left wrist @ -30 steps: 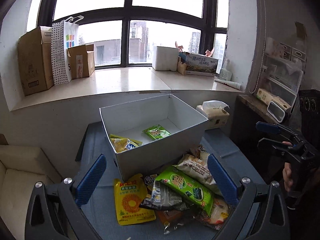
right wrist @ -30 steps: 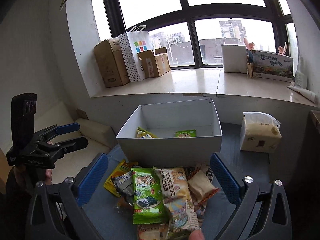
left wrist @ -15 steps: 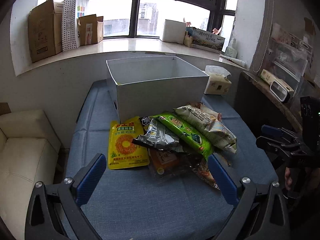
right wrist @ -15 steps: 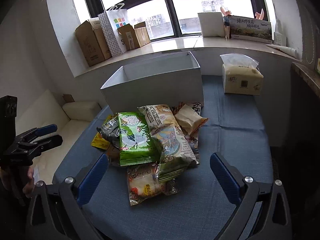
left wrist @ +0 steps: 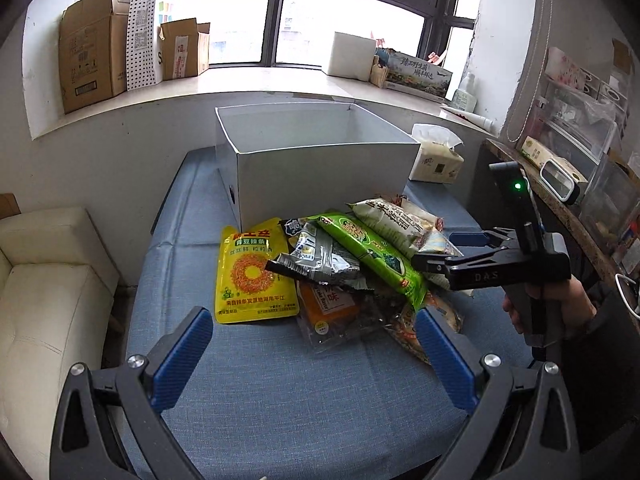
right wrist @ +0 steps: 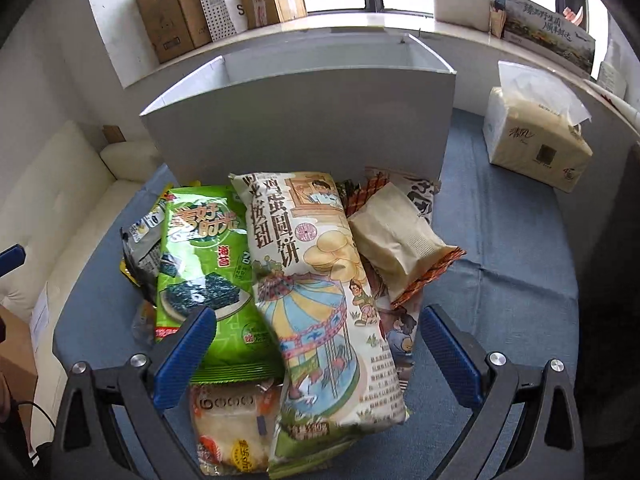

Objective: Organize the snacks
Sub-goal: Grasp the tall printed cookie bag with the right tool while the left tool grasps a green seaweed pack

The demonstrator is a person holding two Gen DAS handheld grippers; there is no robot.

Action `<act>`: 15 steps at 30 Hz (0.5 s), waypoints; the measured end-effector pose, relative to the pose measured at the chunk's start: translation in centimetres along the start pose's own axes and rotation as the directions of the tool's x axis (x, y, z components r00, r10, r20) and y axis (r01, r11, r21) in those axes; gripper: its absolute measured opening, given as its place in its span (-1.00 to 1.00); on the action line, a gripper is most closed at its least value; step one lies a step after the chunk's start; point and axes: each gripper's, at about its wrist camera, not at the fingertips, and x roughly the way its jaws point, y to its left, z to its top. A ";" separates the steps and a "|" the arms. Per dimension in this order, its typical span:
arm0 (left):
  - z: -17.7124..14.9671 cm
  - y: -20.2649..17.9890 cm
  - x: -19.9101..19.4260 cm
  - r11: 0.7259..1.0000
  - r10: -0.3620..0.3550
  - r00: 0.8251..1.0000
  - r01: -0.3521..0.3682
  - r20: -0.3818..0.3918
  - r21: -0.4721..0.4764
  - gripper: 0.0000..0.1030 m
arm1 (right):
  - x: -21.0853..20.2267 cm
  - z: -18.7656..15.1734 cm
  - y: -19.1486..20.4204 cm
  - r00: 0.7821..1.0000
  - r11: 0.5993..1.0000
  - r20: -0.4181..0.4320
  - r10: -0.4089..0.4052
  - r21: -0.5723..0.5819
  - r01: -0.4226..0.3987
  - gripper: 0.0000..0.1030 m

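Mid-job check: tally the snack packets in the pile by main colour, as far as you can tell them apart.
Green packet: 1
Yellow packet: 1
Silver-grey packet: 1
Cream cartoon-print bag: 1
Tan packet: 1
Orange packet: 1
Clear cracker packet: 1
Total: 7 told apart; others lie partly hidden underneath.

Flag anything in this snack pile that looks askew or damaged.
The snacks lie in a loose overlapping heap in front of the white box, not sorted. The silver packet is crumpled and sits crooked under the green seaweed bag. The tan packet leans tilted on the heap. No spill is visible.
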 end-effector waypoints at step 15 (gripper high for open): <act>-0.1 0.1 2.2 0.999 -0.019 0.997 0.016 -0.070 -0.045 1.00 | -3.9 -1.4 -1.1 0.988 0.990 0.111 0.110 0.078 -0.119 -0.21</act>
